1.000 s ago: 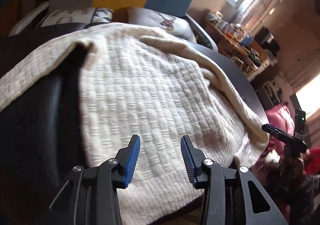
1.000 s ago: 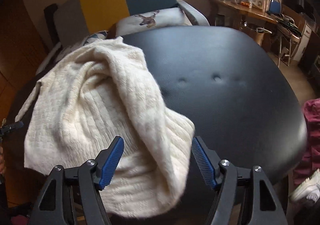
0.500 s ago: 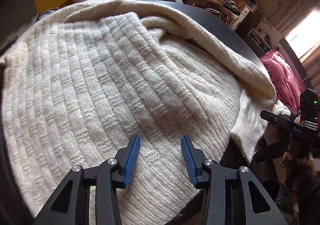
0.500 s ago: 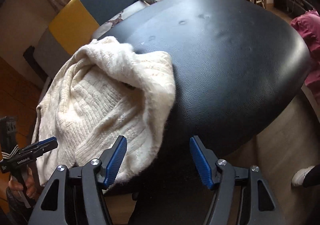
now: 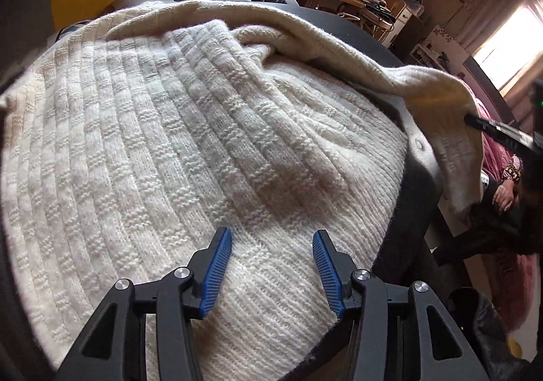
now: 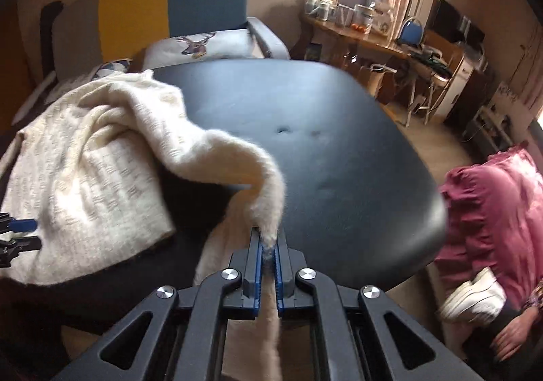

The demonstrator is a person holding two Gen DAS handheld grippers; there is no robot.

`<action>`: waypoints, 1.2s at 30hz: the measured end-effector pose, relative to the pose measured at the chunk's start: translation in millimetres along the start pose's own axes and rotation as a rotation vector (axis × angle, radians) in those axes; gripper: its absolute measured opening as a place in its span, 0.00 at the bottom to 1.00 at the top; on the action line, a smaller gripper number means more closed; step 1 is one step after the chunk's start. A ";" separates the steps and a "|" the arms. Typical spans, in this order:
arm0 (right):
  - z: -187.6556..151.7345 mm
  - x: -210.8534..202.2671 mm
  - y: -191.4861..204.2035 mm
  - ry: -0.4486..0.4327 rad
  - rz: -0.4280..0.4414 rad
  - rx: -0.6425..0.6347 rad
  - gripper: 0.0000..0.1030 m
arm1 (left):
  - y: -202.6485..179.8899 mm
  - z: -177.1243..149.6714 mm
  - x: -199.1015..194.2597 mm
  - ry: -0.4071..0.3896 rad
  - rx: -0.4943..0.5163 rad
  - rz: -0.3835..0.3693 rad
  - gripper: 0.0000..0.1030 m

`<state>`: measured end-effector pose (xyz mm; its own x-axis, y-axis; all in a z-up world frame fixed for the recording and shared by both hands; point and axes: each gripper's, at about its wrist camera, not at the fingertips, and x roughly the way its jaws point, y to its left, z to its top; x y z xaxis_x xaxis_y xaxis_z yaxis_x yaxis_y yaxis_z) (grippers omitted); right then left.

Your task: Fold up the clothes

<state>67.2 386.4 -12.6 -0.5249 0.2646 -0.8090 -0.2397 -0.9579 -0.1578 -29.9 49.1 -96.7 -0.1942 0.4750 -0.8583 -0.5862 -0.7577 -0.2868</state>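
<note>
Living room, cluttered: a side desk [image 6: 373,38] is carrying jars whose contents I cannot make out, and a blue-and-yellow chair [image 6: 190,4] is holding a deer-print cushion [image 6: 200,45].

Item one, surface [image 6: 322,150]: black, padded, rounded, bare on its right half.

Item two, cream knit sweater [image 5: 176,143]: lying spread on the left half of the surface, body flat and ribbed, one sleeve [image 6: 210,147] lifting off it and running from the far left toward my right side.

Item three, right gripper [image 6: 268,259]: jaws are pressing together on the end of that sleeve, which is hanging clear of the surface near the front edge, its loose tail trailing down past the jaws.

Item four, left gripper [image 5: 271,265]: jaws are standing spread and holding nothing, hovering just above the sweater's near hem.

Relation that matters: the sleeve's long axis is running away from the right jaws toward the sweater body on the left, so I judge the coming move is carrying the sleeve leftward across the body. The left jaws are nearer the body and placed to steady it.
</note>
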 end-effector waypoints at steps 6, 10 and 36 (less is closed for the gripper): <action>58.2 60.5 -66.0 0.095 -0.074 0.043 0.05 | 3.1 -1.2 -6.2 0.050 0.084 -0.059 0.49; 81.1 99.6 -80.8 0.105 -0.099 0.058 0.15 | 18.7 8.2 -23.9 0.036 0.034 -0.152 0.49; 22.0 116.3 93.7 0.338 0.757 -0.052 0.33 | -41.6 46.1 1.5 -0.014 0.175 -0.162 0.59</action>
<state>-34.3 329.8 -109.0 -0.2533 -0.4934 -0.8321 0.1218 -0.8696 0.4785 -42.1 102.0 -66.5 -0.0969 0.5915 -0.8004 -0.7377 -0.5826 -0.3412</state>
